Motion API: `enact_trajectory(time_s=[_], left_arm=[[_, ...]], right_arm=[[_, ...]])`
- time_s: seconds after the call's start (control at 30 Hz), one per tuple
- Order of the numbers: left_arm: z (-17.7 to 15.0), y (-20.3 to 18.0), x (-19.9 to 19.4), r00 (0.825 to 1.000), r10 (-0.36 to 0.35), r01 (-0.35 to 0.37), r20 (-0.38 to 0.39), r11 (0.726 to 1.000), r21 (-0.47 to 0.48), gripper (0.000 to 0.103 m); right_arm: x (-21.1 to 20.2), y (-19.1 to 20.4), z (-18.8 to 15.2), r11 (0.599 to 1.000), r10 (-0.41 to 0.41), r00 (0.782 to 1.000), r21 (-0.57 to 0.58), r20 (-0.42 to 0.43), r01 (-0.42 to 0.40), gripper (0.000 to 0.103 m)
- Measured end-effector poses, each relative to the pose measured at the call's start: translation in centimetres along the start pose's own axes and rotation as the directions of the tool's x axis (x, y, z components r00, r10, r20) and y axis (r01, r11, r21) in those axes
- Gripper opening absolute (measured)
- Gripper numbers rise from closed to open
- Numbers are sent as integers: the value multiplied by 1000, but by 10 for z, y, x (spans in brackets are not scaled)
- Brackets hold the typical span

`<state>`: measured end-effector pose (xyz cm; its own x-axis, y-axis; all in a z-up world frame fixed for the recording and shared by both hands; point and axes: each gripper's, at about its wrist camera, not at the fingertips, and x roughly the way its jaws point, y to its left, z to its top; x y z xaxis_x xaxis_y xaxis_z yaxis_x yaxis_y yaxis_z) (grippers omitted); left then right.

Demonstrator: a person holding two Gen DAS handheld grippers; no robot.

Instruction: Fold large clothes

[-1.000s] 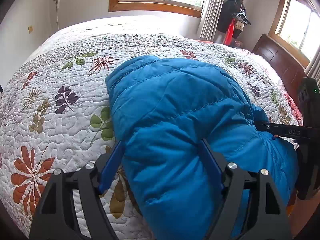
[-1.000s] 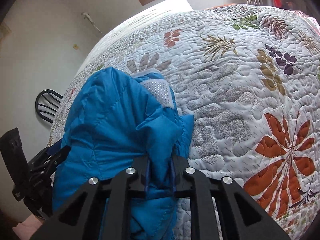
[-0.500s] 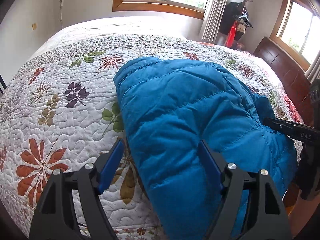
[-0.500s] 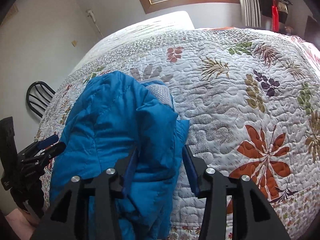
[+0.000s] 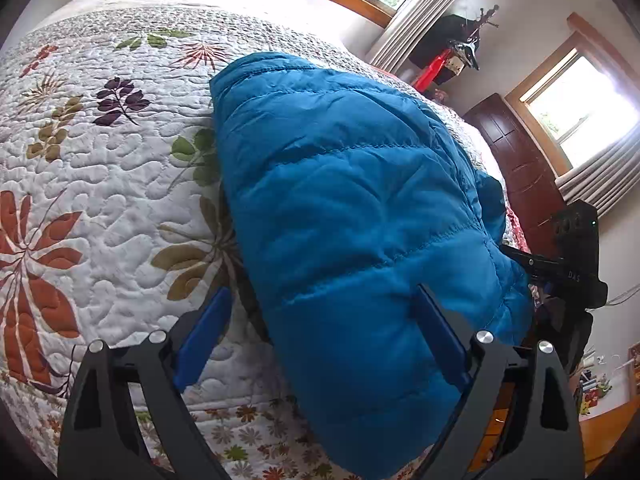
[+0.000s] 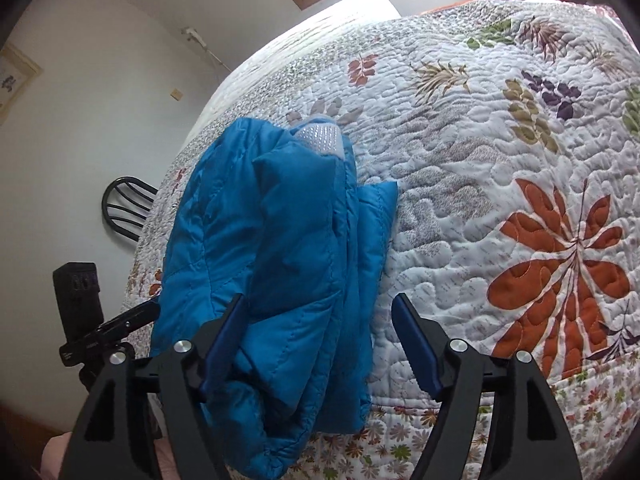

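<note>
A blue puffer jacket (image 5: 352, 184) lies folded in a long bundle on the floral quilt (image 5: 100, 200), its near end hanging over the bed's edge. My left gripper (image 5: 322, 290) straddles that near end, jaws opening. Its right finger rests against the fabric and its left finger stands off over the quilt. In the right wrist view the jacket (image 6: 272, 240) shows a grey lining patch (image 6: 322, 138) at its far end. My right gripper (image 6: 320, 298) is opening around the jacket's side edge, with the right pad clear of the cloth. Each view shows the other gripper beside the bundle.
The quilt (image 6: 500, 160) stretches wide on both sides of the jacket. A black chair (image 6: 124, 208) stands by the wall left of the bed. A dark wooden headboard (image 5: 516, 168) and a coat stand (image 5: 460, 48) are at the far right.
The right gripper, which was pinching the jacket's edge, has let go and spread its jaws. The left jaws have widened too. Both grippers have drawn back a little, and the jacket stays on the bed.
</note>
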<state>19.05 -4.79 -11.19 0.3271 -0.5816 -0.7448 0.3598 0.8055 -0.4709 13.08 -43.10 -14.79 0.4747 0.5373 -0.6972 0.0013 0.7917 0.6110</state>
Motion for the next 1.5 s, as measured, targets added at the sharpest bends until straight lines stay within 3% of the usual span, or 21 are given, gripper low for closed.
enact_trajectory(time_s=[0.13, 0.2, 0.37, 0.43, 0.47, 0.67, 0.87, 1.0, 1.1, 1.3, 1.37, 1.43, 1.5], left_arm=[[7, -2, 18, 997, -75, 76, -36, 997, 9, 96], [11, -1, 26, 996, -84, 85, -42, 996, 7, 99], [15, -2, 35, 995, -92, 93, -45, 995, 24, 99], [14, -3, 37, 995, -95, 96, -39, 995, 26, 96], [13, -3, 36, 995, -99, 100, -34, 995, 26, 93], [10, 1, 27, 991, -134, 134, 19, 991, 14, 69], [10, 1, 23, 985, -165, 164, 41, 986, 27, 61], [30, 14, 13, 983, -176, 175, 41, 984, 34, 57], [45, 29, 0, 988, -136, 132, 75, 990, 46, 55], [37, 42, 7, 998, -41, 39, 49, 998, 40, 64], [37, 37, -6, 998, -9, 6, 55, 999, 44, 63], [34, 27, -25, 992, 69, -76, 110, 995, 64, 63], [30, 16, -44, 985, 77, -91, 152, 991, 93, 66]], right_arm=[[2, -10, -3, 997, 66, 998, 32, -6, -66, 79], [11, -18, -3, 996, 74, 997, 52, -31, -73, 85], [43, -33, -2, 985, 147, 987, 101, -66, -140, 86], [44, -28, -4, 986, 154, 987, 75, -49, -150, 79], [45, -25, -4, 977, 201, 978, 77, -53, -197, 60], [34, -5, -9, 987, 159, 987, -19, 6, -159, 42], [39, 2, -8, 989, 145, 989, -19, 20, -144, 40], [43, 20, -15, 989, 137, 991, -51, 11, -136, 39], [57, 37, -17, 985, 157, 988, -68, 5, -157, 38], [64, 48, -7, 994, 81, 997, -77, -6, -81, 47], [54, 58, -9, 997, 4, 1000, -83, 6, -4, 49], [41, 70, -11, 992, -82, 996, -90, 31, 85, 50], [23, 90, -16, 969, -201, 973, -126, 111, 214, 54]])
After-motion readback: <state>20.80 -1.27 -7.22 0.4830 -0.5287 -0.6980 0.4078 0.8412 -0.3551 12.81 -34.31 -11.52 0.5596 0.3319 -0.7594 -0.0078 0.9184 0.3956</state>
